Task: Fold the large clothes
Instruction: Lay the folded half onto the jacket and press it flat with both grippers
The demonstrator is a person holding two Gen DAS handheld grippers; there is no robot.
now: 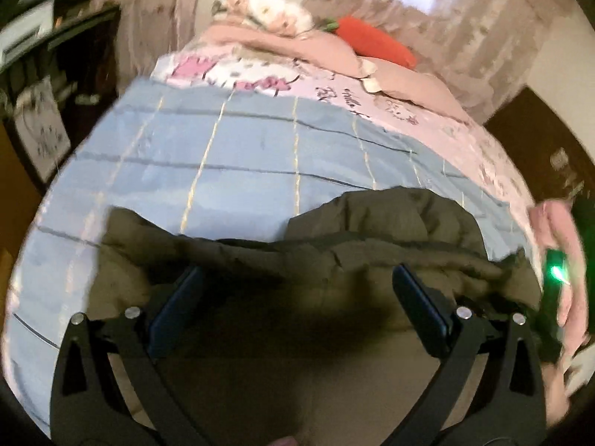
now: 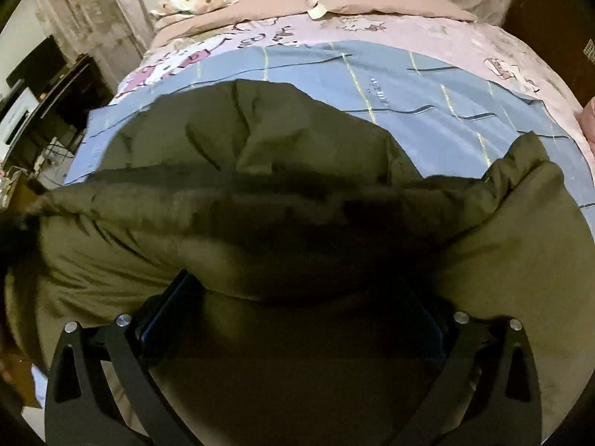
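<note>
An olive green padded jacket (image 1: 372, 230) lies bunched on a blue checked sheet (image 1: 241, 156) at the near end of the bed. My left gripper (image 1: 297, 278) hovers over the jacket's near part, open wide, with nothing pinched between its fingers (image 1: 186, 290). The right wrist view is mostly filled by the jacket (image 2: 297, 171), its puffy folds heaped across the middle. My right gripper (image 2: 297, 297) stands open wide just above the fabric, and its fingers (image 2: 174, 297) press on nothing. At the right edge of the left wrist view, the right gripper's body shows a green light (image 1: 556, 271).
The pink cartoon-print bedspread (image 1: 409, 111) runs to pink pillows (image 2: 390, 0) and an orange carrot plush (image 1: 375, 41) at the head. Curtains hang behind. A dark shelf unit (image 1: 44, 85) stands left of the bed, dark furniture (image 1: 539, 141) to the right.
</note>
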